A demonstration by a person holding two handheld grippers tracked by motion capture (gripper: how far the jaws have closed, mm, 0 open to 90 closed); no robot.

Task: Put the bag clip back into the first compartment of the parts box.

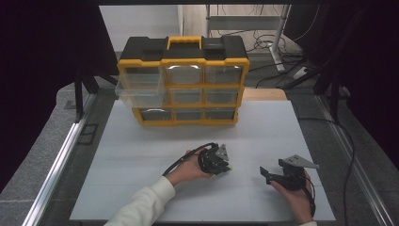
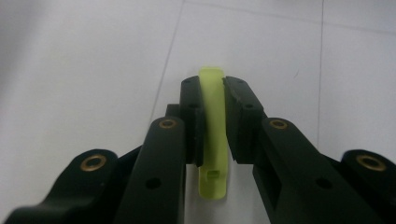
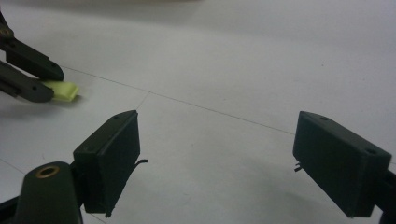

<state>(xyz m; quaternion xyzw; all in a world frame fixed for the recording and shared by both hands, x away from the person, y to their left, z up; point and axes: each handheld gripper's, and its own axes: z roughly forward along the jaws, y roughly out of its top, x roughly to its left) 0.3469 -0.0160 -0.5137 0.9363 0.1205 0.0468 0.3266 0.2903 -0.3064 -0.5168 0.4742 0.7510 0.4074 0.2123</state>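
The drawer cabinet [image 1: 183, 80] stands at the table's [image 1: 141, 155] far edge, behind both grippers, the left gripper [image 1: 225, 165] left of the right gripper [image 1: 264, 173]

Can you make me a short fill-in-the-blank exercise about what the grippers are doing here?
1. The left gripper is shut on a yellow-green ____.
2. The right gripper has its jaws ____.
3. The organizer has one clear ____ pulled out at its left side.
Missing words: clip; open; drawer
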